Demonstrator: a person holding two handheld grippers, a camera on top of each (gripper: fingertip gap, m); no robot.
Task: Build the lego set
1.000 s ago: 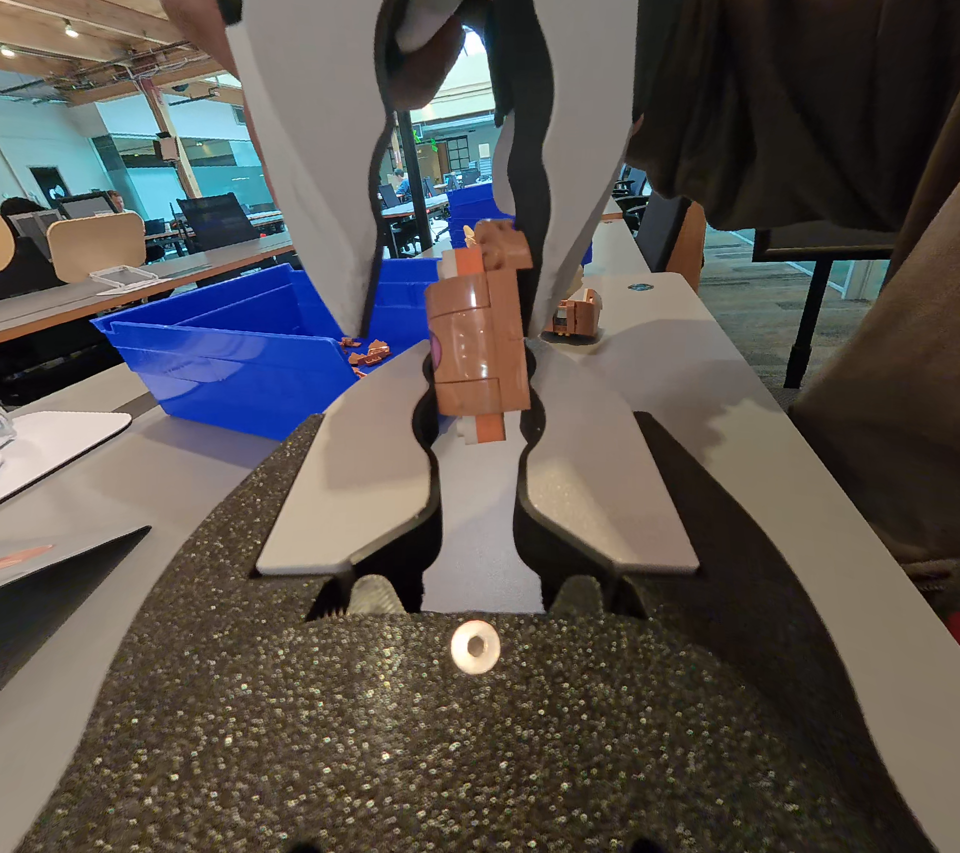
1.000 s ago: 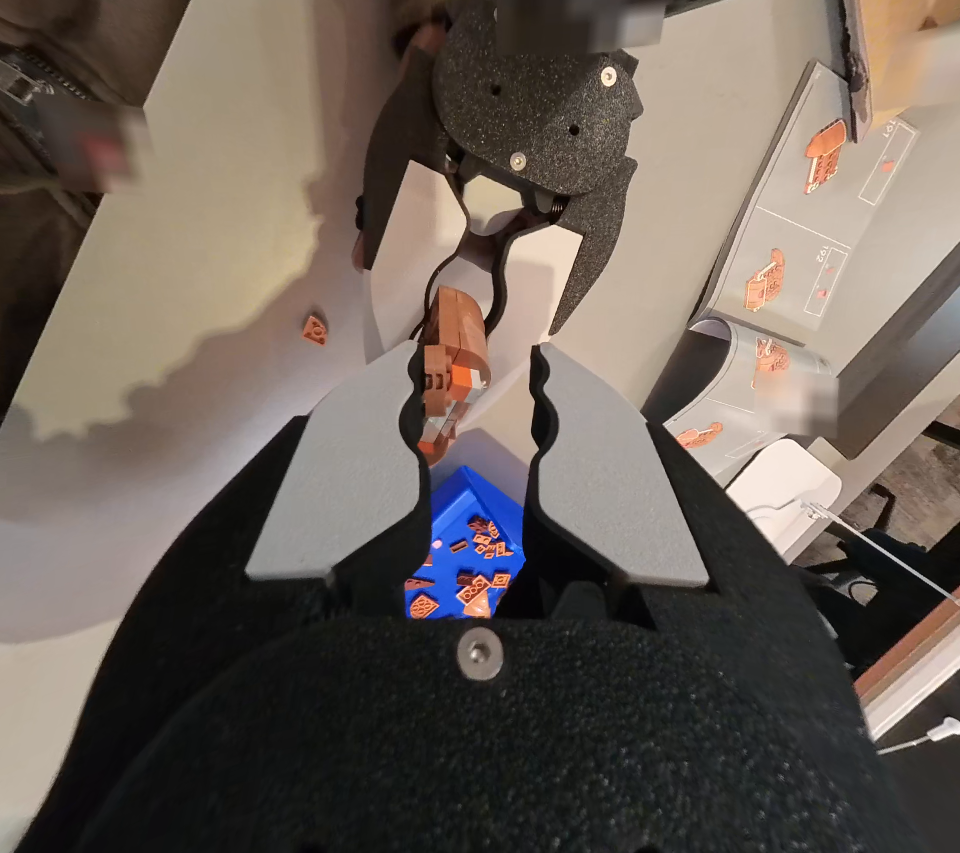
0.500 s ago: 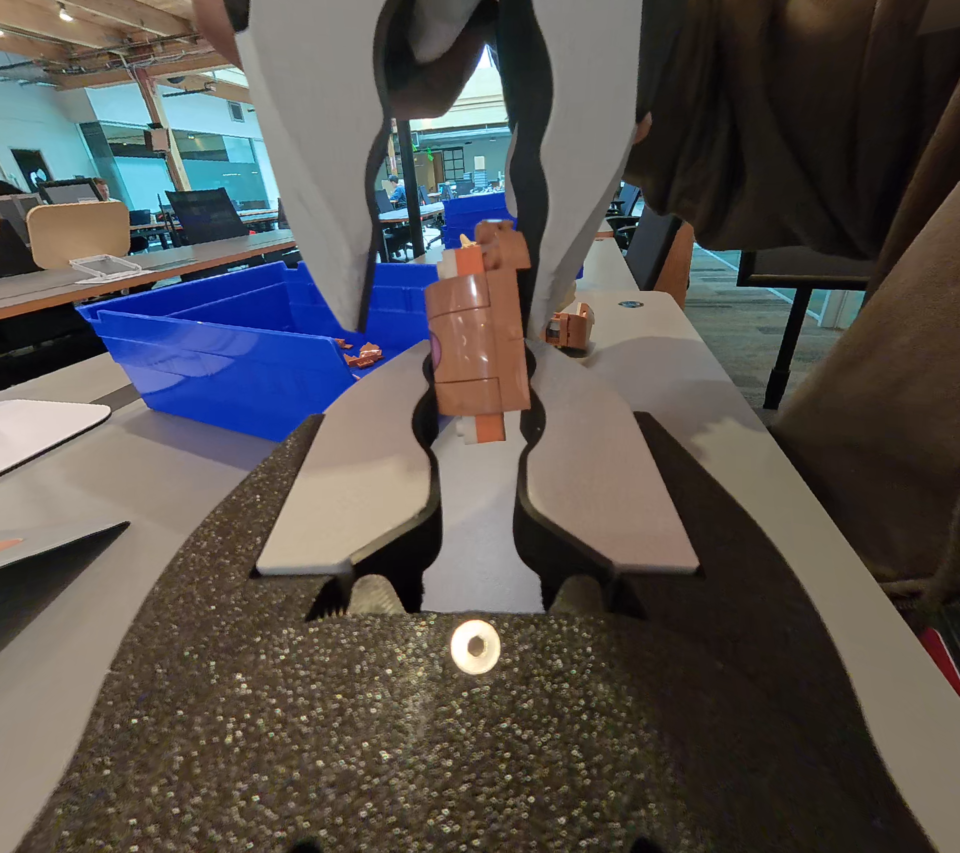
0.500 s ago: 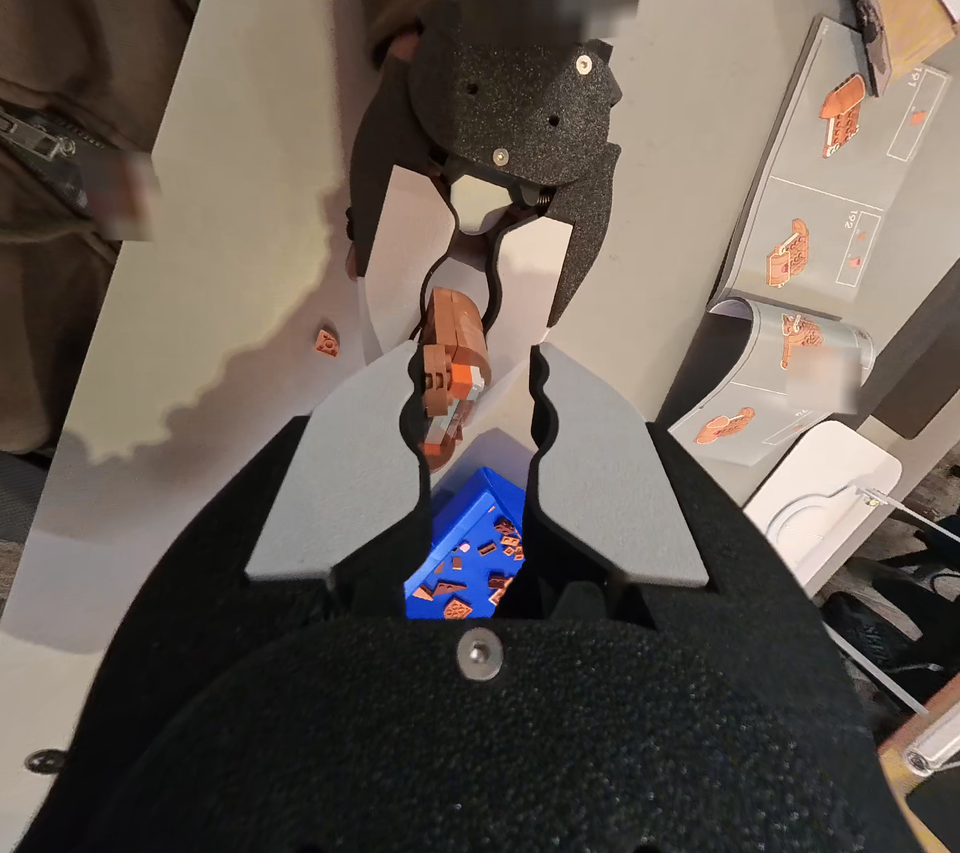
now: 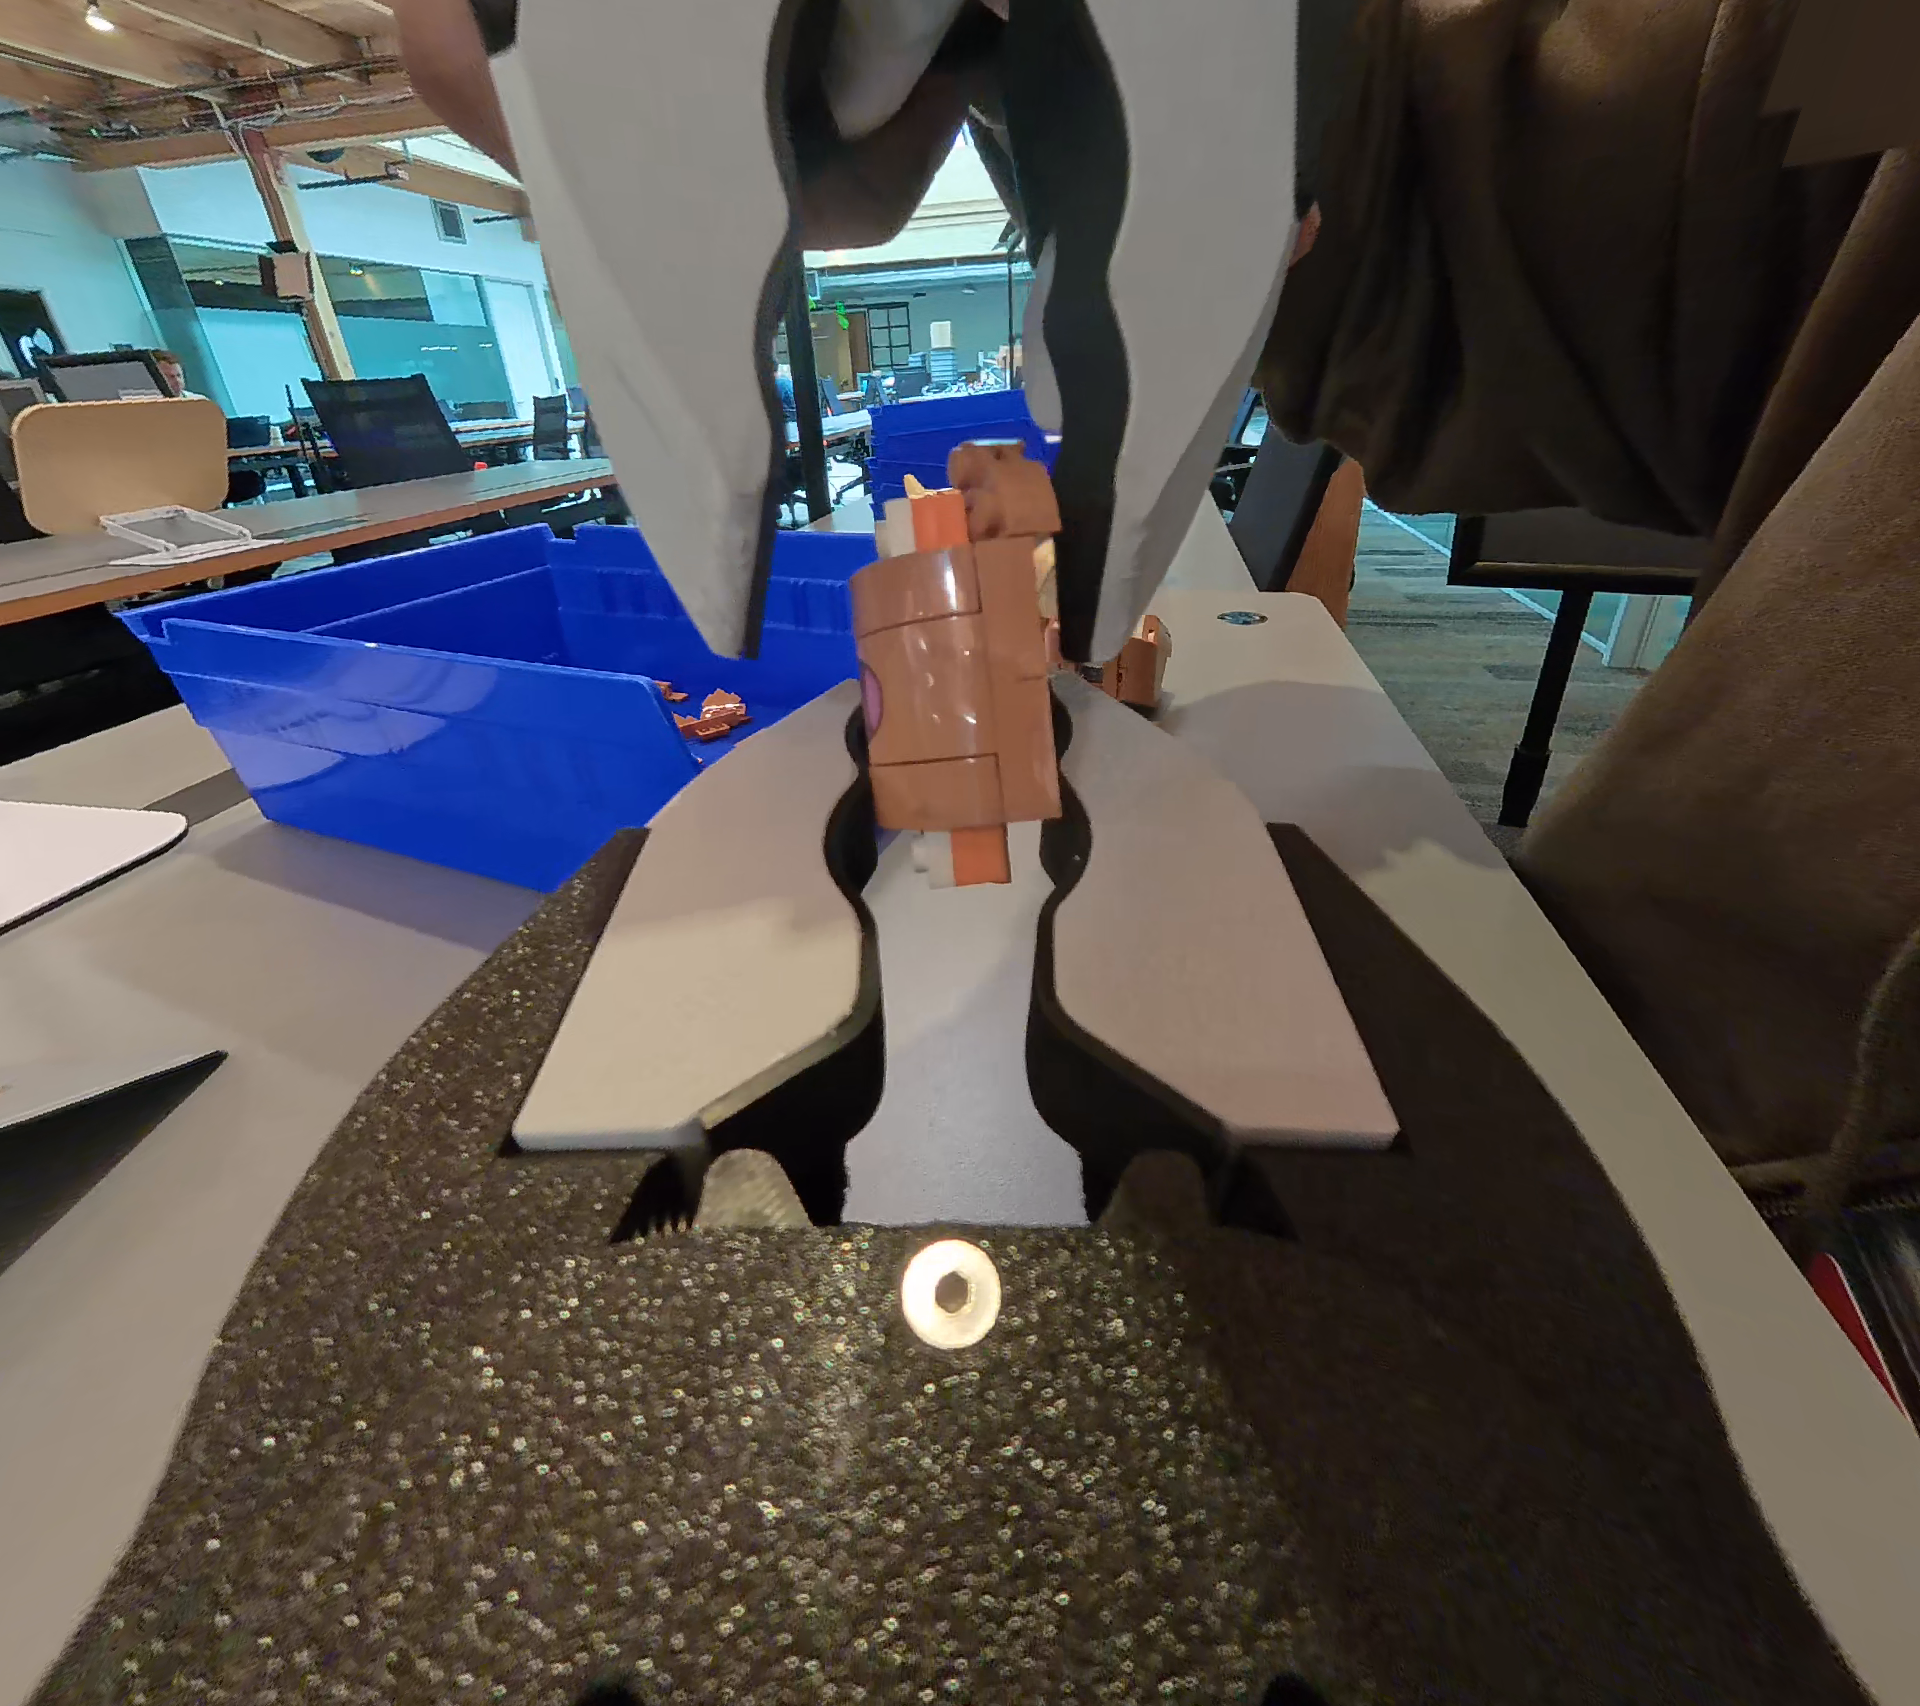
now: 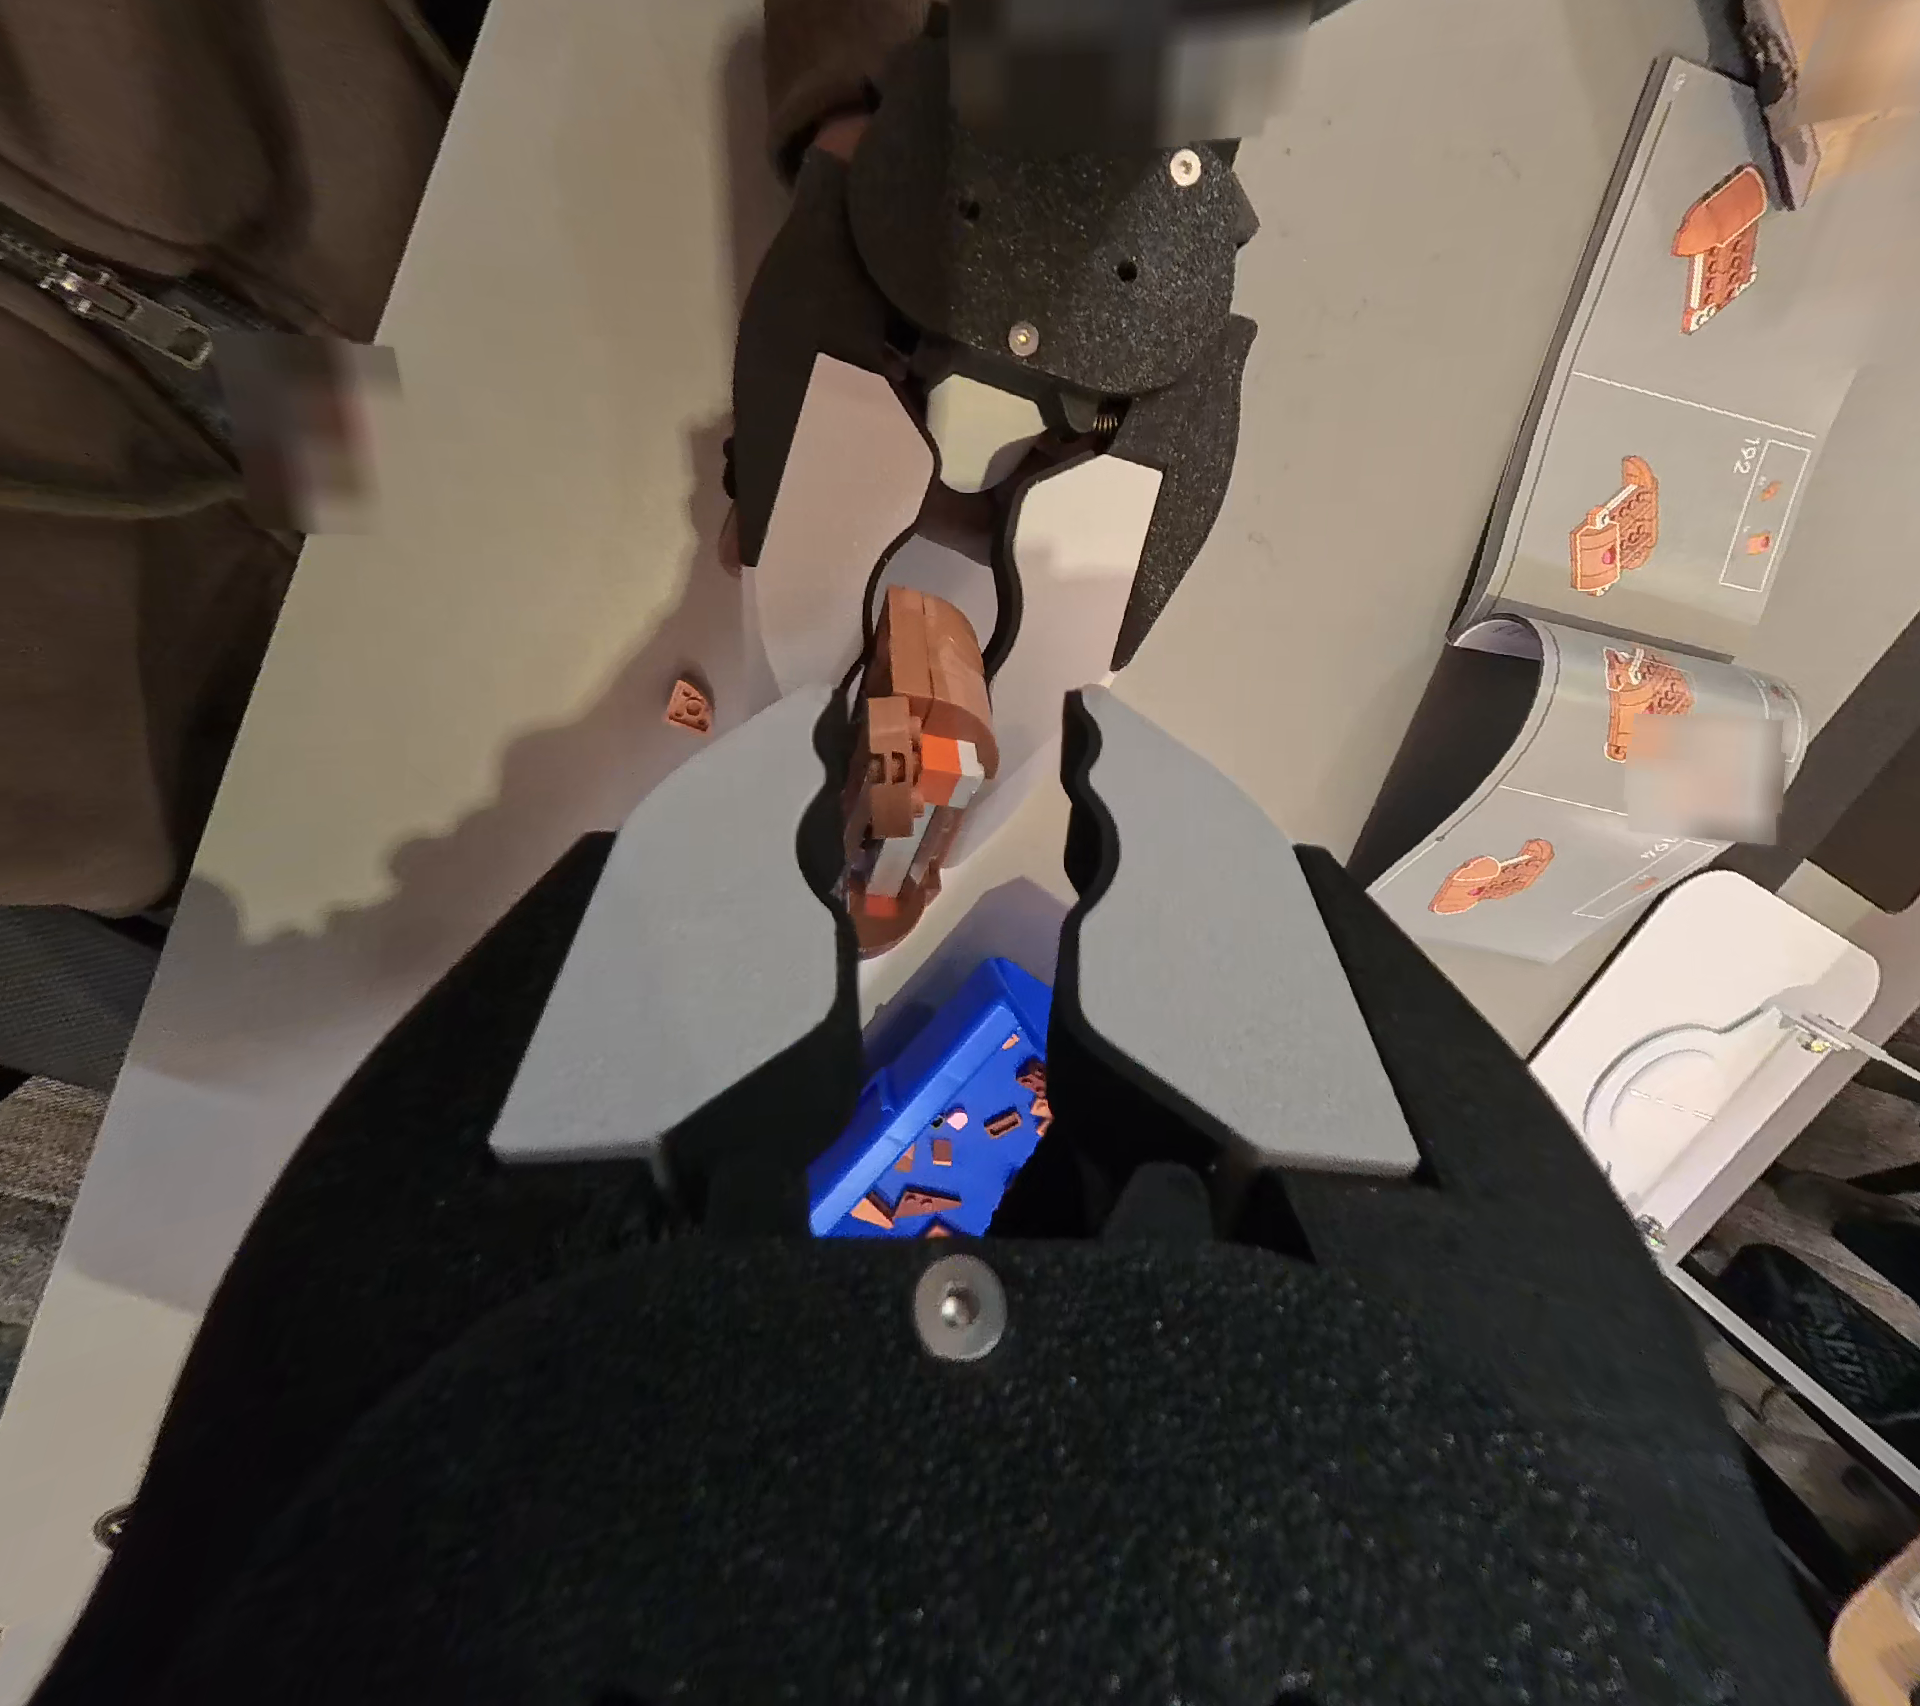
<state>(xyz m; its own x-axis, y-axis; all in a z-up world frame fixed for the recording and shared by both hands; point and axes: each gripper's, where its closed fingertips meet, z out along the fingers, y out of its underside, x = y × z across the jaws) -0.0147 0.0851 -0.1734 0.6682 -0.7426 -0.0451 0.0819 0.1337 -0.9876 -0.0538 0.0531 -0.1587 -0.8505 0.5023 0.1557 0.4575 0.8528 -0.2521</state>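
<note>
A brown Lego assembly (image 5: 956, 700) with orange and white parts is held upright between the fingers of my left gripper (image 5: 954, 721), which is shut on its lower half. My right gripper (image 5: 909, 648) comes down from above, open, its fingers straddling the top of the assembly. In the right wrist view the assembly (image 6: 914, 752) lies against the left finger of my right gripper (image 6: 948, 700), with a wide gap to the other finger. The left gripper (image 6: 930, 669) points toward the camera there.
A blue bin (image 5: 416, 700) of loose brown pieces stands on the grey table (image 5: 312, 981), also seen below the fingers (image 6: 935, 1116). A small brown sub-build (image 5: 1138, 669) sits farther back. A loose brown piece (image 6: 689, 706), an open instruction booklet (image 6: 1662, 513) and a white tray (image 6: 1704, 1064) lie nearby. Left tips to right tips: about 5 cm. The loose brown piece (image 6: 689, 706) is about 12 cm from my left fingertips.
Both grippers have shifted slightly over the table together with the assembly. The left stays shut on it and the right stays open around its top.
</note>
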